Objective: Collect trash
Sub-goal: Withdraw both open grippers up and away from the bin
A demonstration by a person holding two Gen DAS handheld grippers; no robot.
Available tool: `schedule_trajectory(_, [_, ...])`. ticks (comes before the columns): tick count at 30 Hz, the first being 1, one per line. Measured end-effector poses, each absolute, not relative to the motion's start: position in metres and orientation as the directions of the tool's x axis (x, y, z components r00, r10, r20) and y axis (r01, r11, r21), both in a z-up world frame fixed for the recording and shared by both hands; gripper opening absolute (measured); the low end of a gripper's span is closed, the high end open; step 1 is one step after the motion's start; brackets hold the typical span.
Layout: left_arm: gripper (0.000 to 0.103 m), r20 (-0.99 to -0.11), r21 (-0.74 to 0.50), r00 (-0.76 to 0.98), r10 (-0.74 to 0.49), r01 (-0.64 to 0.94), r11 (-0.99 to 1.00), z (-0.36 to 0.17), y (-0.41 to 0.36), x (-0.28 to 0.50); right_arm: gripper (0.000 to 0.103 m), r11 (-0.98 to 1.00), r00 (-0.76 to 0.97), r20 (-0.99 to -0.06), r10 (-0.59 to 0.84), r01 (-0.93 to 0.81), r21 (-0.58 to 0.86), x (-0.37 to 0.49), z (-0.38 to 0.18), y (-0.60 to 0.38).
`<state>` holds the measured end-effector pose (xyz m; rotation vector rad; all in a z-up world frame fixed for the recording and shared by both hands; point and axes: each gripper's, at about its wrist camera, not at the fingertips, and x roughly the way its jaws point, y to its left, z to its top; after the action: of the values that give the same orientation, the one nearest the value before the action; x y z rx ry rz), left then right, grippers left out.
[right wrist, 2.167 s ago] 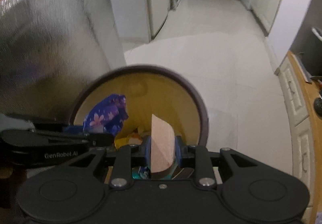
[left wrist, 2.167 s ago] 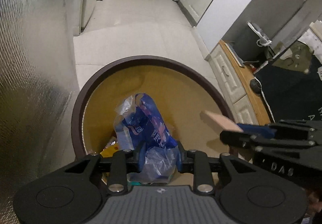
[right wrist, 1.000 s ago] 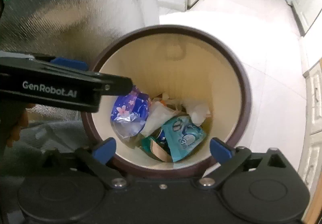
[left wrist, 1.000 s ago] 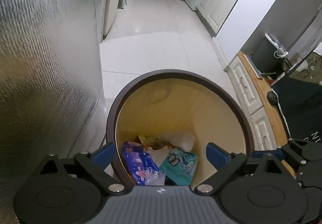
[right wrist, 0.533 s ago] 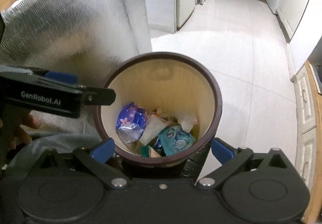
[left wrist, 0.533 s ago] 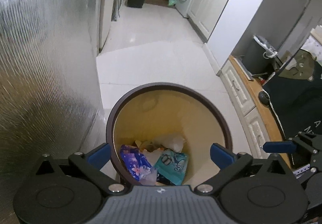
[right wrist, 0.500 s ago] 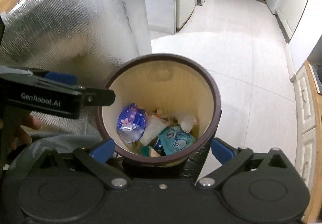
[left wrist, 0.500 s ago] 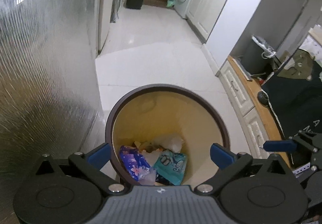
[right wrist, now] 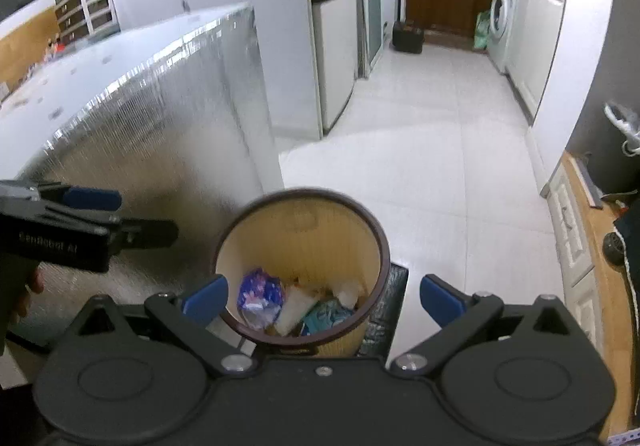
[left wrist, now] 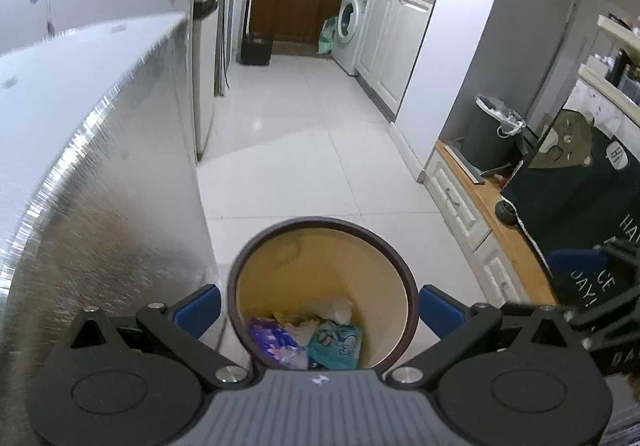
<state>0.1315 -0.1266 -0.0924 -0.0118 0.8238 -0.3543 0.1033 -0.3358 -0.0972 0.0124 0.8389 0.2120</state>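
Foil-clad counter (right wrist: 168,117) fills left side. Left gripper (left wrist: 320,308) spread wide, nothing between blue pads; a second ago bin rim filled its view, now whole bin (left wrist: 400,278) sits smaller below. Purple flowered wrapper (left wrist: 272,340) and teal packet (left wrist: 338,340) lie at bin bottom (released earlier, no longer clamped). Right gripper (right wrist: 322,296) likewise gaping, empty, higher above bin than before.

"Anything written in here you can read?"

"'GenRobot.AI', blurred, on the left tool (right wrist: 100,224). 'HI' in a speech bubble on the dark bear cloth (left wrist: 576,181); its lower letters are cut off."
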Motion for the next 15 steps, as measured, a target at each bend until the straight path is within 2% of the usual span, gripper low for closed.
schedule_trajectory(10, [0.103,-0.662,-0.055,0.704,-0.257,0.297,0.953,-0.047,-0.105,0.09,0.103,0.991,0.762,-0.633,0.133,-0.102,0.086,0.057,-0.049,-0.334])
schedule_trajectory(15, [0.103,-0.651,0.021,0.736,-0.189,0.266,0.964,-0.033,-0.102,0.072,0.103,0.995,0.788,-0.609,0.091,-0.048,0.087,0.034,-0.036,-0.327])
